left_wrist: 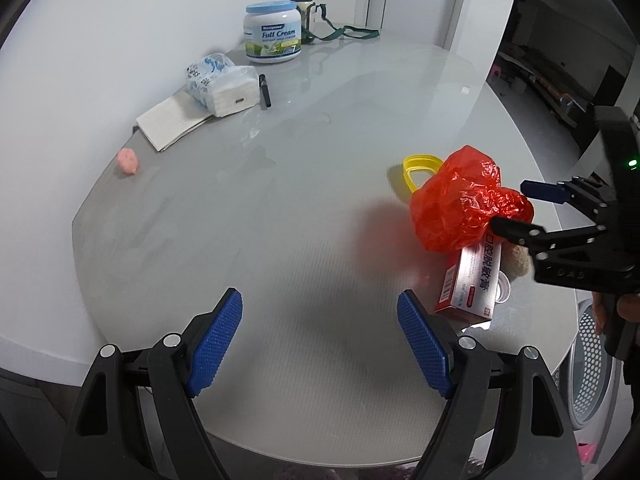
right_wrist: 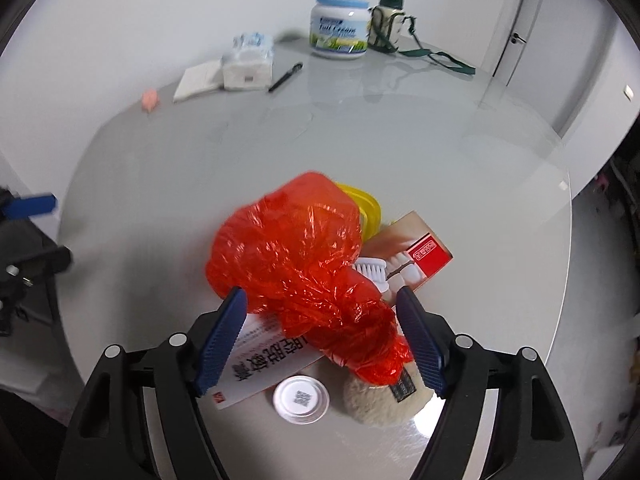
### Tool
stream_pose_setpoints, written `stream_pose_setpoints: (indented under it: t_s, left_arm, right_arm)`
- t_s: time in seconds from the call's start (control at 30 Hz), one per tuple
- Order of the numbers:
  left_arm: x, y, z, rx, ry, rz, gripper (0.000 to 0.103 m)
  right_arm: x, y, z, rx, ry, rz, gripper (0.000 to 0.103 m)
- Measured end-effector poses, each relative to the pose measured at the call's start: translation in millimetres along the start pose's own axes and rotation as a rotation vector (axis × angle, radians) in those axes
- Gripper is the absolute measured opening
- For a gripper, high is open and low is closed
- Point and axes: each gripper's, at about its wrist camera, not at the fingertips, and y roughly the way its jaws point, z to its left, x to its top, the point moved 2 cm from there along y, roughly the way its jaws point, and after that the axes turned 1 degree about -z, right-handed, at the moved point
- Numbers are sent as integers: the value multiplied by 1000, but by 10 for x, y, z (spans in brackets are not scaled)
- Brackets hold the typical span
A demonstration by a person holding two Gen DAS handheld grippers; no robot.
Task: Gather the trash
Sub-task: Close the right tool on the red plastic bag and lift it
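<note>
Round grey table point(left_wrist: 280, 208) filled most of both views, pushed against a white wall. Along its far edge, well apart from the trash: a milk powder tub point(left_wrist: 273, 33), a strapped flask point(left_wrist: 304, 12), a tissue pack point(left_wrist: 224, 84) on a folded cloth point(left_wrist: 170, 124), a pen point(left_wrist: 265, 90), a small pink lump point(left_wrist: 128, 161); likely kept items, not litter.

Near the front right edge, gathered in one heap: a crumpled red plastic bag point(right_wrist: 296, 264) draped over a toothpaste box point(right_wrist: 256, 364), with a yellow ring point(right_wrist: 366, 208), a second carton point(right_wrist: 416, 252), a white brush head point(right_wrist: 372, 272), a beige fuzzy pad point(right_wrist: 380, 400) and a white cap point(right_wrist: 301, 399) touching or just beside it. Probably heaped for one pickup.

Right gripper point(right_wrist: 322, 336) pointed steeply down, jaws spread wide either side of the bag's lower end, pads not pressing it. Left gripper point(left_wrist: 320, 344) also spread, empty, over bare table beside the box.
</note>
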Motion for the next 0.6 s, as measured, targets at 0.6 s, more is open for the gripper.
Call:
stream_pose_setpoints:
  t_s: [0.6]
  left_arm:
    - [76,84,-135,-26,35,6,78]
  right_arm:
    - [-166,25,-58,86,213,-24,42]
